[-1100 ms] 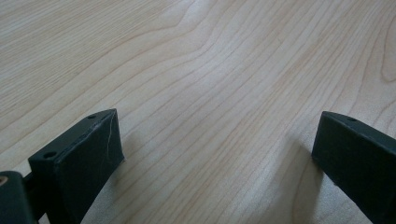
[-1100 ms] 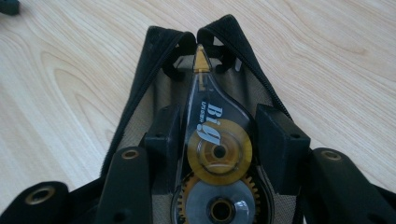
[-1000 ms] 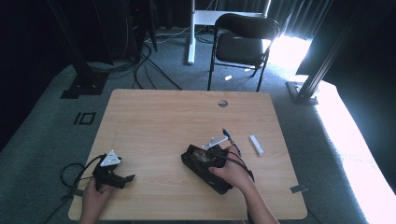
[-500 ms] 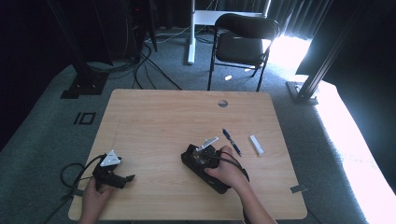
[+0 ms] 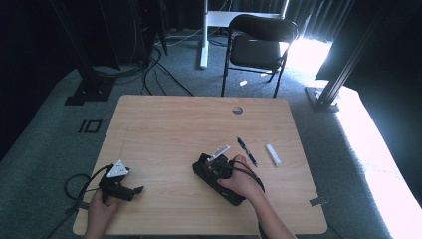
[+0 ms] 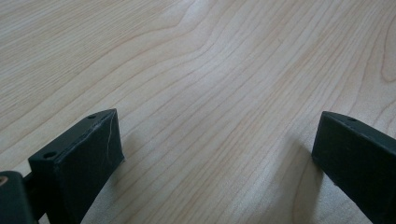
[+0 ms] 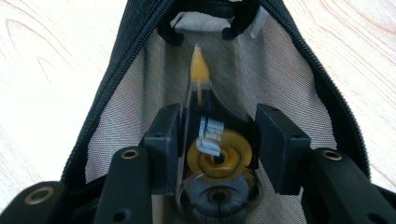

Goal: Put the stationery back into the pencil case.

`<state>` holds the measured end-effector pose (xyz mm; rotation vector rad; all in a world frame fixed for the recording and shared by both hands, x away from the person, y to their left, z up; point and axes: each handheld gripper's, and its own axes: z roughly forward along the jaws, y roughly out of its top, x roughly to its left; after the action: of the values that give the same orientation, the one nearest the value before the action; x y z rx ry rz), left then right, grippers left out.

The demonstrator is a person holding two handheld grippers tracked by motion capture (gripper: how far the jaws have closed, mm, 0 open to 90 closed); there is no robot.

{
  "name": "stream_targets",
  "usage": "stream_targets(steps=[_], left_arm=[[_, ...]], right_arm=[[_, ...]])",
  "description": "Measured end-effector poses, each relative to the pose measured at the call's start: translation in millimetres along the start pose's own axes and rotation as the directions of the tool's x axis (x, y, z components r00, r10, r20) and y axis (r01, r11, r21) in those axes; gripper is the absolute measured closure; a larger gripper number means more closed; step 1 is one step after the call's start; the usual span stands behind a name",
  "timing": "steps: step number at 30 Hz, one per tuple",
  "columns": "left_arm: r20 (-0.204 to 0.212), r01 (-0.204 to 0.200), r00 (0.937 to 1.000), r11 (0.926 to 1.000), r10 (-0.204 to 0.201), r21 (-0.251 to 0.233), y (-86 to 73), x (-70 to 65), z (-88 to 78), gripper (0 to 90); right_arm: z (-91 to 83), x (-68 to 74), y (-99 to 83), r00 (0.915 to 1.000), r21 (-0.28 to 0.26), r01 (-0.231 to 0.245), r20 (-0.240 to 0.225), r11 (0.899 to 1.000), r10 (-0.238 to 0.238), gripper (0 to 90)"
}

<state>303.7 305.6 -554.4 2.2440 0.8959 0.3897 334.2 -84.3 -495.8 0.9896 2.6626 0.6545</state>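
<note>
Right gripper view looks down the right gripper (image 7: 218,135), whose two black jaws stand partly closed around a clear plastic correction-tape dispenser with yellow reels and a pointed yellow tip (image 7: 210,140); the left pad presses flat on its side and the right pad meets its rounded edge. The dispenser hangs tip-first over the grey-lined mouth of an open black fabric zip pouch (image 7: 140,84), whose zipper teeth spread away to both sides, with a black loop at the far end of the opening.

High view places that gripper (image 5: 215,167) at the right of centre on the pale wooden table (image 5: 164,129), gripped by the person's right hand (image 5: 244,179), with the black pouch (image 5: 219,183) lying beneath it on the wood. Just beyond the hand rests a dark blue pen (image 5: 246,150), and farther right, apart from it, a small white oblong eraser-like block (image 5: 273,155).

Left gripper view shows the left gripper (image 6: 215,149) with its jaws spread wide and bare wood grain between them. From above, that gripper (image 5: 130,191) sits near the table's front left corner in the person's left hand (image 5: 102,209), well apart from the pouch, its black cable (image 5: 74,184) trailing off the edge. A black folding chair (image 5: 259,47) stands on the grey carpet behind the table.
</note>
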Motion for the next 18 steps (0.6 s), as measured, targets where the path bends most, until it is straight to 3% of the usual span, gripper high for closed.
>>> stream_targets(steps=[11,18], left_arm=[[0.0,0.0,1.0,1.0,0.0,0.0,0.0,0.0,0.1,1.9],[0.0,0.001,1.0,1.0,-0.001,0.0,0.2,0.0,0.2,1.9]], right_arm=[[0.5,-2.2,0.7,0.9998,0.008,-0.002,-0.018,1.0,0.003,49.9],[-5.7,-4.9,0.9,0.9996,-0.018,-0.013,-0.024,1.0,0.012,48.4]])
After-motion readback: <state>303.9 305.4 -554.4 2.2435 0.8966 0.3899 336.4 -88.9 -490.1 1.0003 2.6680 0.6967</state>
